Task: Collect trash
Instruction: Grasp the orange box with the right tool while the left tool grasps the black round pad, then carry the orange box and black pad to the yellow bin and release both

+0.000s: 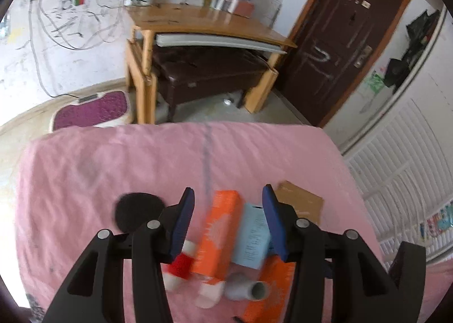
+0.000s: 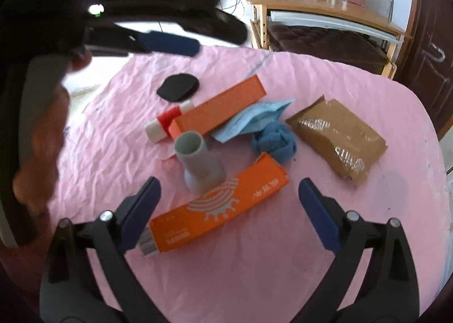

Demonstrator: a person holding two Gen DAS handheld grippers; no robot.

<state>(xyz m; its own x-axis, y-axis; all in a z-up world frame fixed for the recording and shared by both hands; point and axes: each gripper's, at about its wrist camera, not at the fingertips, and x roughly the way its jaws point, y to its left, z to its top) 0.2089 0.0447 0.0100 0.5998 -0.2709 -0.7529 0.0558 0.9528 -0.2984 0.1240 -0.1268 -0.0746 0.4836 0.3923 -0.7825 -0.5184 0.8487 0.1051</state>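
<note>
Above the pink cloth [image 2: 283, 266], both claws hang spread and empty: the left gripper [image 1: 228, 204] over the far orange box [image 1: 219, 233], the right gripper [image 2: 228, 195] over the near orange box [image 2: 218, 205].

My right gripper [image 2: 228, 204] hangs spread over the near orange box [image 2: 218, 206], with bare pink cloth [image 2: 269, 266] on my side of it. Beyond it, the grey tube [image 2: 198, 161], blue rag [image 2: 274, 143] and far orange box [image 2: 220, 112] crowd together; the brown packet [image 2: 338, 137] lies apart on the right.
</note>
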